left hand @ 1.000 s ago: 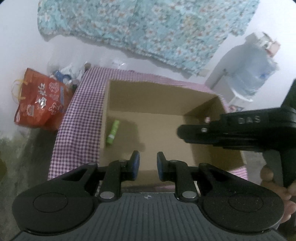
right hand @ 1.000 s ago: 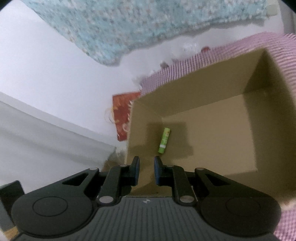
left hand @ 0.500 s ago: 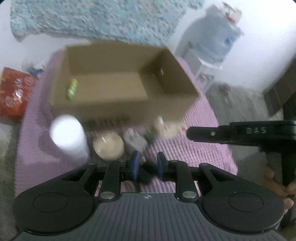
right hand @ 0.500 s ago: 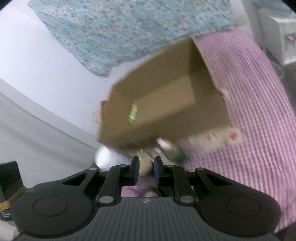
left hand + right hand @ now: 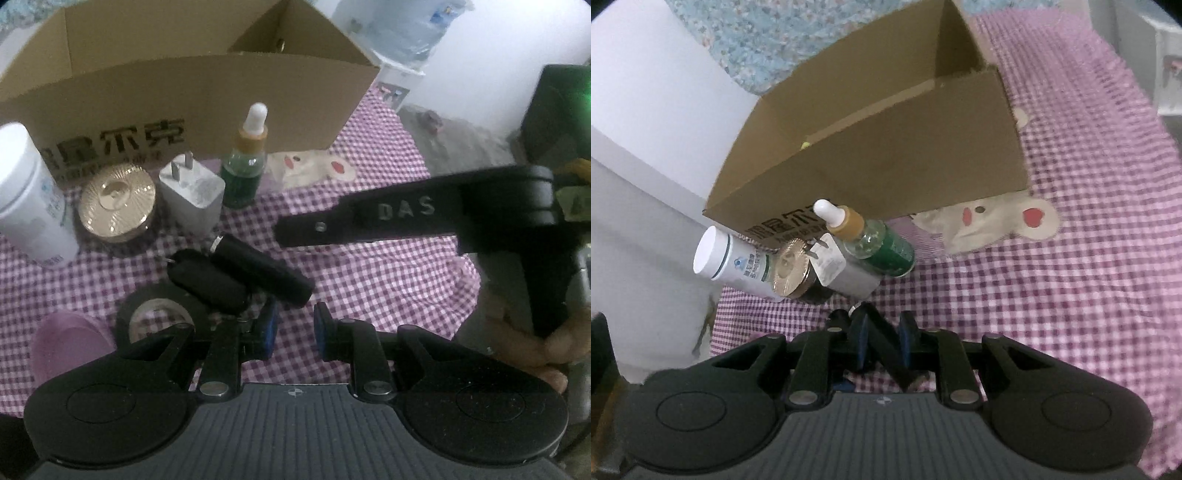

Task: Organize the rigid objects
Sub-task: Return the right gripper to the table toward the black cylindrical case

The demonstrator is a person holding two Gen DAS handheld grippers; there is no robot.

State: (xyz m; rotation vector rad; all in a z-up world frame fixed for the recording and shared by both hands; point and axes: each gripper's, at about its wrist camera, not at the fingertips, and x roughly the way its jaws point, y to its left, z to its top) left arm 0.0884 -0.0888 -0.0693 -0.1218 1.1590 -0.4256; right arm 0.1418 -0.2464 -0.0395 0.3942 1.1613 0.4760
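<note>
A cardboard box [image 5: 221,92] [image 5: 886,158] stands at the back of the checked cloth [image 5: 369,277]. In front of it are a white bottle [image 5: 26,199] [image 5: 731,262], a gold-lidded jar [image 5: 118,199] [image 5: 792,269], a white charger plug [image 5: 192,199] [image 5: 846,273] and a green dropper bottle [image 5: 243,170] [image 5: 879,243]. Two black cylinders [image 5: 266,273] lie closer, beside a black tape roll [image 5: 127,310]. My left gripper [image 5: 293,328] is shut and empty just before them. My right gripper [image 5: 284,230] [image 5: 882,332] is shut low over one cylinder, which shows in its gap.
A pink rounded object [image 5: 62,343] lies at the near left. A white rabbit-face cloth [image 5: 314,170] [image 5: 990,221] sits by the box's right corner. A person's hand [image 5: 554,350] holds the right gripper's handle. A water jug [image 5: 406,29] stands beyond the table.
Both grippers have come back from above the box's inside and sunk toward the items in front of it. The box now fills the top of both views. Both stayed shut.
</note>
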